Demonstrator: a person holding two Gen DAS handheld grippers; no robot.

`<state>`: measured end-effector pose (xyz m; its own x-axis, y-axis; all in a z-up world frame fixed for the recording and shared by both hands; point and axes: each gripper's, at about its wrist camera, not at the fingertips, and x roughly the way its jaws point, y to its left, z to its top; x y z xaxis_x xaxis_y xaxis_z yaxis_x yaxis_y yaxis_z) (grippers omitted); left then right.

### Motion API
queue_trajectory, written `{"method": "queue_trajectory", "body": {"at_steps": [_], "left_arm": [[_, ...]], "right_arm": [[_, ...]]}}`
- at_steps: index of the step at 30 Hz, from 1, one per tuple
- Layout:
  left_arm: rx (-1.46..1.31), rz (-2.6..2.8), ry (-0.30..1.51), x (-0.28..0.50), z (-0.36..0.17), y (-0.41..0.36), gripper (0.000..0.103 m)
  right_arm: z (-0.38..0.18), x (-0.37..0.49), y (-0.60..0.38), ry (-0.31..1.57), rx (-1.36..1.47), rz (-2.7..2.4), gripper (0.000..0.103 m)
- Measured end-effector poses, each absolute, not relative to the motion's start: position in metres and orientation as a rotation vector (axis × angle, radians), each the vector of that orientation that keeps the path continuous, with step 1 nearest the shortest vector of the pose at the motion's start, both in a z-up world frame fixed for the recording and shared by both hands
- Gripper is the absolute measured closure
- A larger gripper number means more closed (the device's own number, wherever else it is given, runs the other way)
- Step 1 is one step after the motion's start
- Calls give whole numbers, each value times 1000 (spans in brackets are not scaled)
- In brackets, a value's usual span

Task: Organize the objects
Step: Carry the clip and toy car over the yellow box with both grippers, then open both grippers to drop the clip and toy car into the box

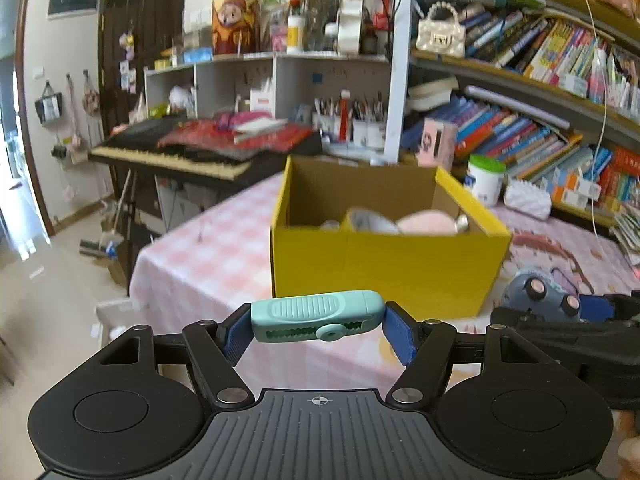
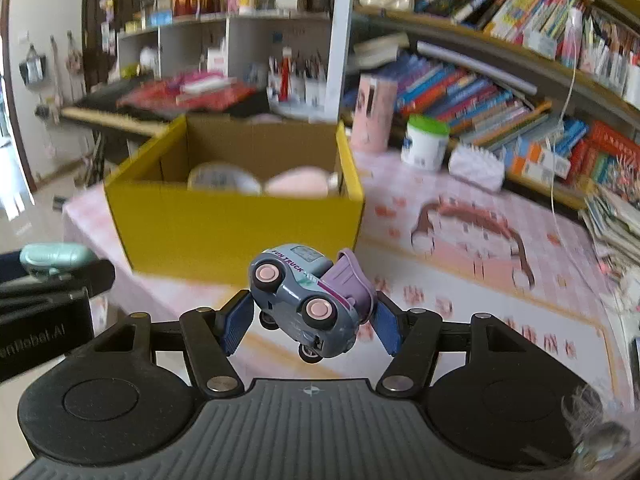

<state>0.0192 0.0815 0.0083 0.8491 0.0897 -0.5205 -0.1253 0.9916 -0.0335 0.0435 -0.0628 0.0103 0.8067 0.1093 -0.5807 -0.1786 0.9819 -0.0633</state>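
My left gripper point(image 1: 316, 320) is shut on a mint-green plastic clip-like object point(image 1: 316, 315), held crosswise between the blue pads above the table. Ahead of it stands an open yellow cardboard box point(image 1: 384, 268) holding a pale round item point(image 1: 370, 220) and a pink one point(image 1: 426, 222). My right gripper point(image 2: 314, 316) is shut on a grey-blue toy truck point(image 2: 304, 300) with pink wheels and a purple back, tilted on its side. The same yellow box point(image 2: 240, 232) lies ahead and to the left of it. The left gripper with the mint object point(image 2: 56, 258) shows at the right wrist view's left edge.
The table carries a pink checked cloth point(image 1: 208, 256). Behind the box stand a white tub with a green lid point(image 2: 425, 142), a pink carton point(image 2: 374, 114) and a white tissue pack point(image 2: 476, 168). Bookshelves point(image 1: 540, 92) fill the right; a keyboard piano point(image 1: 172, 156) stands at the left.
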Motion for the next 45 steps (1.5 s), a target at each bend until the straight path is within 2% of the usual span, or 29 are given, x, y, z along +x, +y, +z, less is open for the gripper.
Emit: {"method": "queue_trajectory", "body": {"at_steps": [6,15,29,45], "left_arm": [[-30,138,467,44,26,79,34],[1,176,431,89,34,73,34],[100,183,470,143,19,52,34],[136,180,573,177,-8,42,34]], "right_arm": [[35,74,-63,513,-117,175,42],[44,134,-63,496,-121,219,42],[36,197,-65,524,-130,267,42],[21,225,-57,593,-149,347,42]]}}
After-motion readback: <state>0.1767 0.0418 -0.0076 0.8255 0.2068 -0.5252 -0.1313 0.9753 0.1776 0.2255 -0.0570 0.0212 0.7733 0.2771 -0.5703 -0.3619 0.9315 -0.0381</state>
